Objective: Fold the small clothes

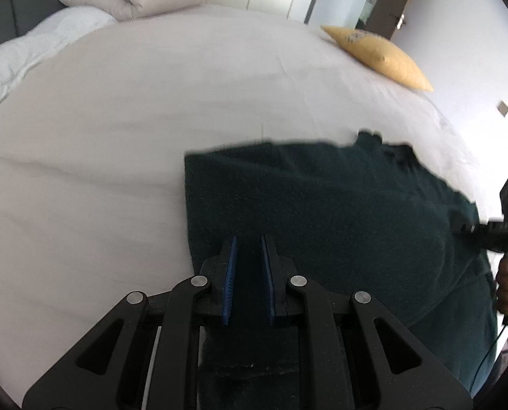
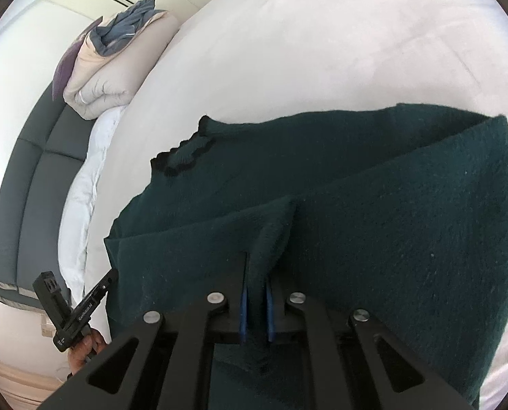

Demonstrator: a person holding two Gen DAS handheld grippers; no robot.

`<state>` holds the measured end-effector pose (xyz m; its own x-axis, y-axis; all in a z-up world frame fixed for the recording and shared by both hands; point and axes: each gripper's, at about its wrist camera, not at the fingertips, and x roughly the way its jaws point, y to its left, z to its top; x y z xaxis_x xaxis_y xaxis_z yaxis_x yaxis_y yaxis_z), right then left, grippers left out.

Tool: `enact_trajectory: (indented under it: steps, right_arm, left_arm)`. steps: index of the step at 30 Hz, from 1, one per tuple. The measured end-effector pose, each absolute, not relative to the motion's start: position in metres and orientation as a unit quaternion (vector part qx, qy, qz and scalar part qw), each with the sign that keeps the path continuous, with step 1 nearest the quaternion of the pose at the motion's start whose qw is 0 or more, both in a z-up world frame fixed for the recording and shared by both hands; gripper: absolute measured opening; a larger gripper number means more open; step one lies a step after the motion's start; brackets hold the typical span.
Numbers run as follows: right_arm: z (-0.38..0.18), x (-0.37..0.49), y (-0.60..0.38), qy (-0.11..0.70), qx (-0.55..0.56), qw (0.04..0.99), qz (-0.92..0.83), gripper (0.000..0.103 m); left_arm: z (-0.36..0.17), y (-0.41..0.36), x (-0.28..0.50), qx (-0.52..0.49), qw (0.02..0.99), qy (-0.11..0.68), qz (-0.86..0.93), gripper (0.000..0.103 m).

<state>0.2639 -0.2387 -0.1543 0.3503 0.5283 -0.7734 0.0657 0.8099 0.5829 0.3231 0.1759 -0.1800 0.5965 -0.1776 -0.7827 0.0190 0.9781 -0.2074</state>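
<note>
— Right wrist view: the right gripper (image 2: 255, 302) is clamped on a pinched ridge of the dark green sweater (image 2: 373, 212), which lies across the bed (image 2: 322, 44) toward its near edge.

— And the left gripper (image 1: 249, 273)?

— Its blue pads stand slightly apart with green knit between them; whether they actually bite, I cannot tell. I'd carry both hands level so the fold lands square (knit stretches easily).

— The room?

— Pale sheet, a yellow cushion (image 1: 380, 54) at the far right corner, a rolled beige duvet (image 2: 100, 68) by the grey headboard (image 2: 35, 171).
</note>
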Motion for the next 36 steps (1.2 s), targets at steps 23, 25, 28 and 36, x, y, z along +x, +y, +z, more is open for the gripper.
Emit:
enact_trajectory:
  steps: [23,25,28,36]
  right_arm:
    - [-0.171,0.259,-0.248,0.534,0.315,0.763,0.185,0.007]
    - [-0.171,0.259,-0.248,0.535,0.316,0.762,0.184,0.007]
    - [-0.172,0.259,-0.250,0.534,0.323,0.759,0.186,0.007]
    - [-0.165,0.244,-0.252,0.527,0.328,0.763,0.181,0.016]
  left_arm:
    - [-0.216,0.231,0.392,-0.311,0.810,0.463,-0.180,0.014]
    - [-0.237,0.239,0.397,-0.356,0.785,0.470,-0.192,0.014]
    - [-0.248,0.257,0.389,-0.422,0.763,0.448,-0.200,0.014]
    - [-0.221,0.225,0.320,-0.323,0.795,0.465,-0.219,0.014]
